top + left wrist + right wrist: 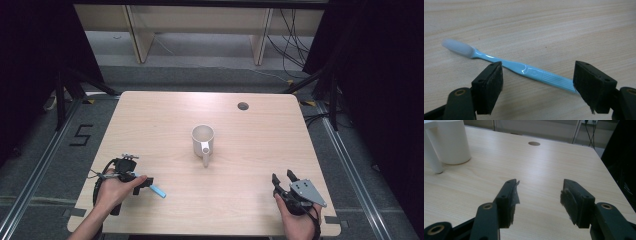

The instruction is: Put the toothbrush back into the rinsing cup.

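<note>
Left gripper view is showing me the light blue toothbrush lying flat on the wooden table, its whitish bristle head out past my left jaw and the ribbed tail of the handle running toward the right jaw, so the left gripper is standing spread apart with the handle crossing the gap and nothing clamped yet. I am judging this brush to be very light, a thin stiff plastic stick with a glossy, slippery middle; it is going to skid or roll on the tabletop if I am nudging it from one side only. I am thinking the best hold is on the thicker waist of the handle or the ribbed grip section, where the pads are getting some bite, and not on the narrow neck or the soft bristles. In the high view I am seeing the same gripper at the near left of the table with the brush's blue end poking out beside it. Moving right, the white mug is standing upright near the table's middle, handle turned toward me, well apart from the brush; it looks rigid and far heavier, a steady thing to drop the brush into. Farther right, the right gripper is resting at the near right edge, jaws parted and holding nothing.
</note>
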`<state>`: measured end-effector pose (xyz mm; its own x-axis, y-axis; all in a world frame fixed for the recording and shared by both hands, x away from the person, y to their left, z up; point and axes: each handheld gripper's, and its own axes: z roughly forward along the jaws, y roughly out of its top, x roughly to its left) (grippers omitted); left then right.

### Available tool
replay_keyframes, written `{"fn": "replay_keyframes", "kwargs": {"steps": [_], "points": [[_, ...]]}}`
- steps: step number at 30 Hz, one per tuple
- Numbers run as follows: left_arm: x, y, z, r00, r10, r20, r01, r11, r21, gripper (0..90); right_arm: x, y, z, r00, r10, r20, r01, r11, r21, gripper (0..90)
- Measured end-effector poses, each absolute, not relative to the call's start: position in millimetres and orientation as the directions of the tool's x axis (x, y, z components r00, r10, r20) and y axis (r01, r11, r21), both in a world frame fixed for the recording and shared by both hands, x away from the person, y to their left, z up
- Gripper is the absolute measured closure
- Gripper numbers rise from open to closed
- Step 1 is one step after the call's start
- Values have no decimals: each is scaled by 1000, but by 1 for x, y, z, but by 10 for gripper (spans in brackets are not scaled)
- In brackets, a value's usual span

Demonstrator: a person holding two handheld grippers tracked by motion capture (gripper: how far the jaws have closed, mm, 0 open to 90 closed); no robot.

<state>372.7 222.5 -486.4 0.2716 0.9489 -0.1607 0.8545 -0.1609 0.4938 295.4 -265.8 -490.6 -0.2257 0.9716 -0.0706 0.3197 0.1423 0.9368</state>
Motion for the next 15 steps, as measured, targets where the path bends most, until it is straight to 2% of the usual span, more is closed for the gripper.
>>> {"fn": "replay_keyframes", "kwargs": {"steps": [5,7,10,14,15], "points": [[377,224,-484,285,948,-141,863,-190,468,241,296,-268,-491,-227,970,-90,306,159,939,470],[378,224,-483,286,950,-126,873,-204,443,240,295,-265,-491,-220,974,-57,325,128,937,469],[381,225,-482,271,952,-143,894,-193,405,250,296,-267,-491,-229,969,-88,306,157,939,469],[384,225,-480,271,952,-143,901,-199,385,253,295,-265,-491,-236,969,-66,323,142,936,469],[385,224,-480,265,954,-138,905,-197,378,254,296,-266,-490,-237,967,-94,312,167,935,469]]}}
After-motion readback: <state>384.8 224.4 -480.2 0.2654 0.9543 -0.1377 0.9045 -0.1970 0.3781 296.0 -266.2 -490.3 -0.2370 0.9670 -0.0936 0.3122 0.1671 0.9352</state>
